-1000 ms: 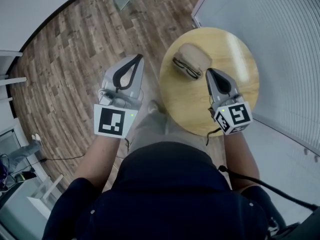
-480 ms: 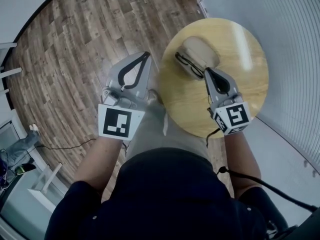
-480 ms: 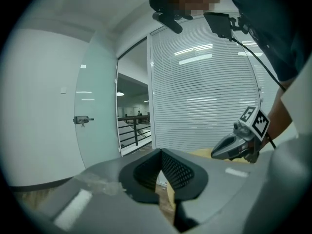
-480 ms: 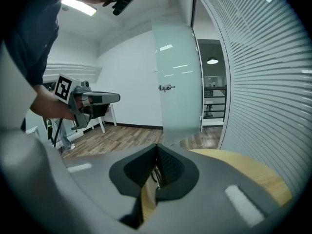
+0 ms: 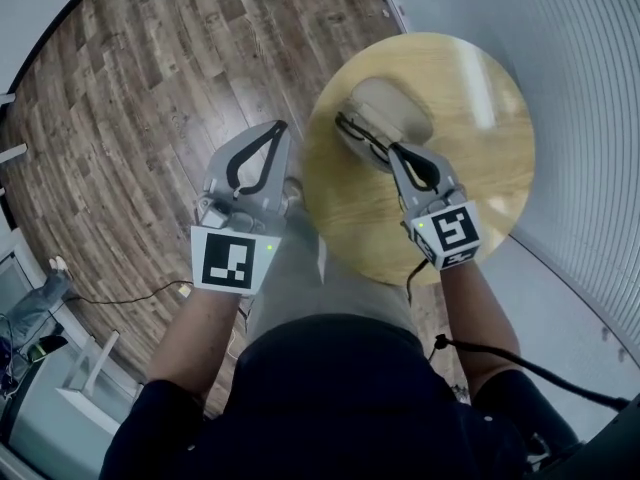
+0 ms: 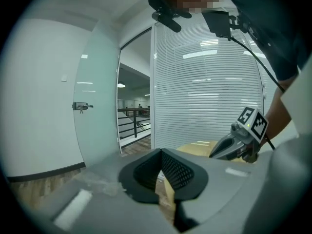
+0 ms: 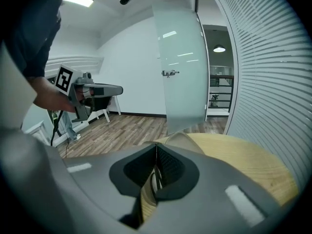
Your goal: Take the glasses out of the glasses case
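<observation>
A beige glasses case (image 5: 385, 108) lies open on the round wooden table (image 5: 480, 168), with dark-framed glasses (image 5: 358, 136) in its near-left part. My right gripper (image 5: 393, 149) is shut and empty. Its tip sits just beside the glasses at the case's near edge; whether it touches them I cannot tell. In the right gripper view the case (image 7: 187, 139) rises right behind the closed jaws of the right gripper (image 7: 156, 149). My left gripper (image 5: 277, 128) is shut and empty, over the floor left of the table. In the left gripper view the left gripper (image 6: 160, 151) faces the table edge (image 6: 195, 147).
Wood-plank floor (image 5: 150, 98) surrounds the table on the left. A wall of white slatted blinds (image 5: 590, 88) runs close along the table's right side. A frosted glass door (image 7: 183, 67) stands beyond the table. White furniture legs (image 5: 90, 378) are at the lower left.
Both grippers have sunk lower. The right gripper's tip has come up to the glasses at the case's near edge. The left gripper stays left of the table, still shut.
</observation>
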`<act>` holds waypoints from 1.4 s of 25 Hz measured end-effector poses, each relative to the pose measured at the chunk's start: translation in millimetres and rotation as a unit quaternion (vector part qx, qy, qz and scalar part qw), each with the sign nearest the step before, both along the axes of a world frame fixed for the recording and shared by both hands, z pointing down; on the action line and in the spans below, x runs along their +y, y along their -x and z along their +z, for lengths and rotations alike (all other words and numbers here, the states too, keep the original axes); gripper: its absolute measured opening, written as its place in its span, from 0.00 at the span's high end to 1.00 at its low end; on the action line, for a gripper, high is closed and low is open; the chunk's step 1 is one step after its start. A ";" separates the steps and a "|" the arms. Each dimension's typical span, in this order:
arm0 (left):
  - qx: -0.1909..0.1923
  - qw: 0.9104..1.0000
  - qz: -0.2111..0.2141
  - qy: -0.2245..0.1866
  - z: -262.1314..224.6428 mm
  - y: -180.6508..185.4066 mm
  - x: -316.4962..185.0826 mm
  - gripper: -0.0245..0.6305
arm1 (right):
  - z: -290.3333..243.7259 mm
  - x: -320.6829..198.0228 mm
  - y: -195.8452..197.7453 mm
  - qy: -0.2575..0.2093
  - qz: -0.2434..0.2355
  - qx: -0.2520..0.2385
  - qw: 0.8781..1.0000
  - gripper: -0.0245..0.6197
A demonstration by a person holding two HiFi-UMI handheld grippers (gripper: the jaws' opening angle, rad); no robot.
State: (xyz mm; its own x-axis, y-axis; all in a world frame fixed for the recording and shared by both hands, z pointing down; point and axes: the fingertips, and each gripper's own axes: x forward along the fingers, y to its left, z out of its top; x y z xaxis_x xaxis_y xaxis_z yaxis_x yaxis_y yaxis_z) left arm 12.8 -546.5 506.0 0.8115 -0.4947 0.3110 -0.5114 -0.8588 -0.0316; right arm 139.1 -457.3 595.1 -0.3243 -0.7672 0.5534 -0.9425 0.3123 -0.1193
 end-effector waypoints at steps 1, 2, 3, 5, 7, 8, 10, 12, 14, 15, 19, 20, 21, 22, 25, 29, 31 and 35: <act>-0.001 1.000 -0.001 0.005 3.3 0.0 0.2 0.95 | 4.3 -0.3 0.8 0.006 -0.006 0.000 1.000 0.94; -0.003 1.000 -0.001 0.009 5.8 -0.3 -0.1 0.95 | 7.7 -1.2 1.8 0.012 -0.012 -0.001 1.000 0.94; -0.004 1.000 0.001 0.014 7.8 -1.3 -0.9 0.95 | 10.4 -2.8 2.9 0.019 -0.018 -0.001 1.000 0.94; -0.006 1.000 0.005 0.020 11.2 -4.7 -3.3 0.95 | 15.1 -6.9 4.2 0.031 -0.031 -0.001 0.999 0.88; -0.006 1.000 0.009 0.022 15.4 -7.3 -5.6 0.95 | 21.2 -10.4 6.5 0.041 -0.042 0.000 0.998 0.85; -0.007 1.000 0.010 0.023 18.0 -7.8 -6.5 0.95 | 25.1 -11.2 8.1 0.045 -0.048 0.000 0.998 0.85; -0.008 1.000 0.008 0.026 22.9 -8.2 -8.9 0.95 | 34.0 -10.9 10.7 0.055 -0.059 0.003 0.997 0.83; -0.007 1.000 0.005 0.028 26.1 -9.2 -12.8 0.95 | 41.3 -11.5 12.5 0.063 -0.072 0.012 0.995 0.83; -0.007 1.000 0.006 0.029 28.7 -10.8 -15.8 0.95 | 46.6 -12.4 13.5 0.069 -0.083 0.021 0.994 0.82; -0.008 1.000 0.006 0.030 29.9 -11.3 -16.6 0.95 | 48.6 -12.8 13.8 0.072 -0.087 0.023 0.993 0.82; -0.013 0.999 0.004 0.033 35.4 -10.7 -22.4 0.95 | 54.0 -15.4 13.3 0.082 -0.096 0.024 0.992 0.79; -0.014 0.999 0.002 0.034 37.2 -9.1 -24.9 0.95 | 55.6 -16.0 13.6 0.085 -0.097 0.025 0.991 0.78; -0.015 0.999 -0.002 0.035 38.8 -7.4 -27.2 0.95 | 57.4 -16.2 14.1 0.089 -0.099 0.026 0.991 0.78; -0.016 0.999 -0.005 0.035 40.1 -6.0 -29.4 0.95 | 59.5 -16.2 14.3 0.093 -0.101 0.028 0.990 0.78; -0.018 0.999 -0.008 0.035 41.4 -4.8 -33.8 0.95 | 66.2 -16.2 12.9 0.107 -0.105 0.037 0.988 0.78; -0.018 0.999 -0.011 0.038 44.3 -3.9 -37.9 0.95 | 74.4 -17.6 14.3 0.126 -0.113 0.042 0.985 0.78; -0.019 0.999 -0.011 0.040 45.8 -4.1 -39.6 0.95 | 75.1 -19.2 16.6 0.128 -0.119 0.045 0.984 0.78; -0.021 0.999 -0.011 0.041 46.8 -2.9 -43.9 0.95 | 77.3 -21.9 19.3 0.135 -0.128 0.059 0.981 0.81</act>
